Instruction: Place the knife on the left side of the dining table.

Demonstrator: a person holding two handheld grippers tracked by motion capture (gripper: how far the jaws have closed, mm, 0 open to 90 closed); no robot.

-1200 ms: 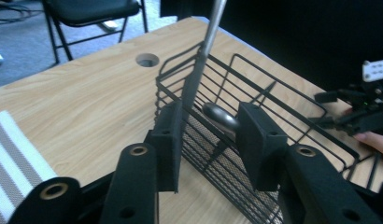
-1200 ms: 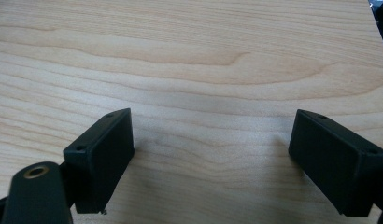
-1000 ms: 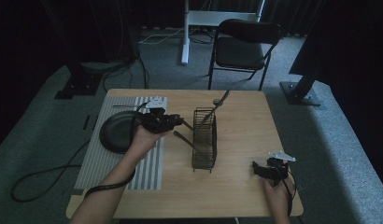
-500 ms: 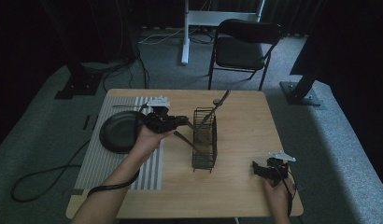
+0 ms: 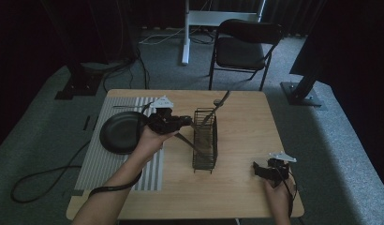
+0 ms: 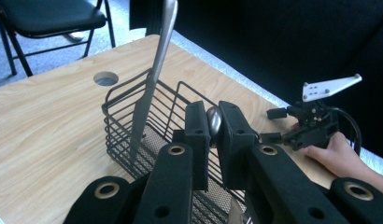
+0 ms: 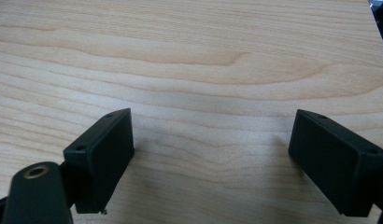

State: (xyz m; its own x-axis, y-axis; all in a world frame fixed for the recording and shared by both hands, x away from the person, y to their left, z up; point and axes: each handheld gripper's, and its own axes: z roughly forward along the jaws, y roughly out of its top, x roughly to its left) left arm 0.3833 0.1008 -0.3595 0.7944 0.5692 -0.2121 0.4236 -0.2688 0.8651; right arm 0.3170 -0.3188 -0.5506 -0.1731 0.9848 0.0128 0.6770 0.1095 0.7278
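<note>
Pale wood grain runs across the table [image 5: 246,112] under both your tools, and I can read no writing or brand on anything out here. Off to the outer side of your left gripper [image 5: 183,121] lies the striped mat [image 5: 99,161], with the dark round plate [image 5: 117,136] on it, just behind your hand; the dim light swallows the plate's detail. Dead ahead of that gripper stands the black wire basket [image 5: 205,146], its far wall partly masked by your own jaws in the left gripper view. One long metal utensil [image 6: 154,70] leans up out of the basket beyond your jaws, its top cut off by the frame edge, so I can't say what kind it is. Now the grip: your left jaws have just been closing and they're clamped on the rounded end of a metal handle [image 6: 214,120], right at the basket's near rim. Its lower length is hidden behind the jaws; in the high view it slants down along the basket's near side. Your right gripper [image 5: 262,169] sits well apart, low over bare wood at the table's near corner, jaws spread wide with nothing between them.
</note>
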